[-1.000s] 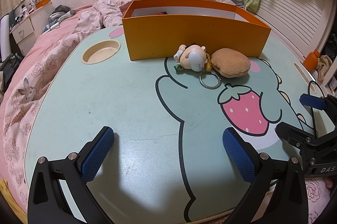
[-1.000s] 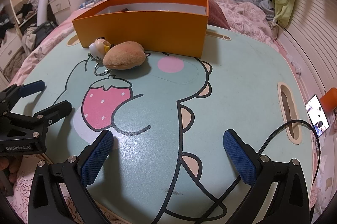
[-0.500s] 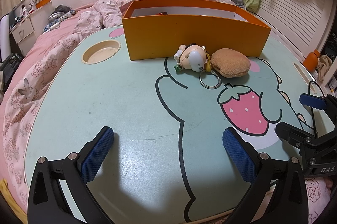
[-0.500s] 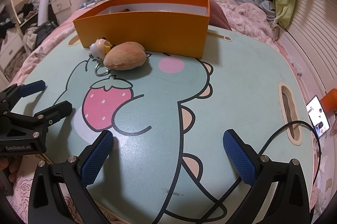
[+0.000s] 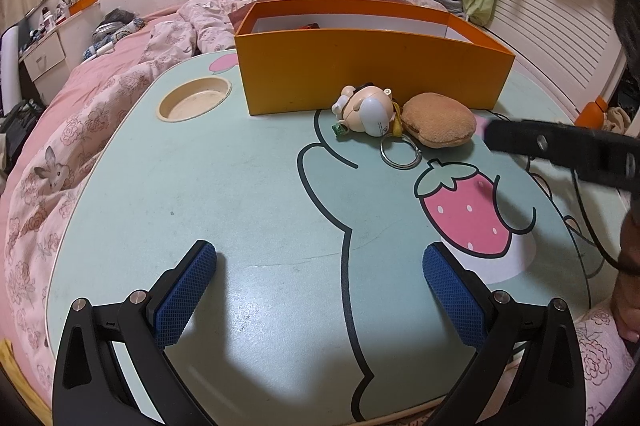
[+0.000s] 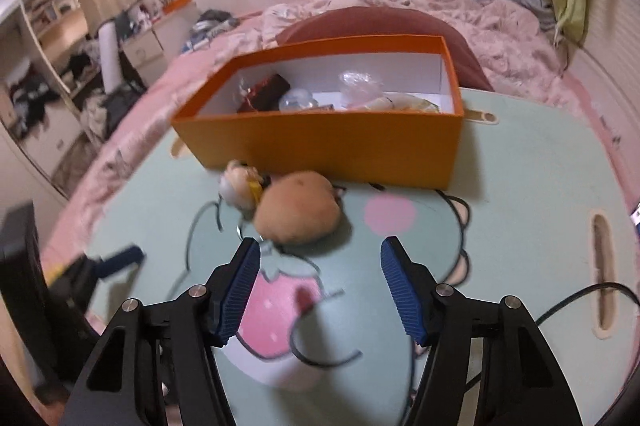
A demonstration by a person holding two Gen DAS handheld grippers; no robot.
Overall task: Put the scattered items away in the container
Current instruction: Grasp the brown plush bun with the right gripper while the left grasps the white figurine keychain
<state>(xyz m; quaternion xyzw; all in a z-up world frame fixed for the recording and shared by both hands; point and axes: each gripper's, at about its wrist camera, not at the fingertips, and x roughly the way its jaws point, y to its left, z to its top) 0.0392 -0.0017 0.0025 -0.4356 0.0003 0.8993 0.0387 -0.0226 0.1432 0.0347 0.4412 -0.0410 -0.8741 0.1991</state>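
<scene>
Left wrist view: left tool (image 5: 320,268) wide open, empty, above desk (image 5: 240,193). Figure keychain (image 5: 366,109) and brown plush (image 5: 438,125) lie outside, touching orange box (image 5: 372,63).

Right wrist view: right tool (image 6: 320,270) half open after closing, empty, near plush (image 6: 298,211). Box (image 6: 328,145) already holds several items; two left.

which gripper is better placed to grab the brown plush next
Probably the right gripper: the brown plush lies just ahead of its jaws, which have been closing, nothing between them. The left gripper sits farther back.
</scene>
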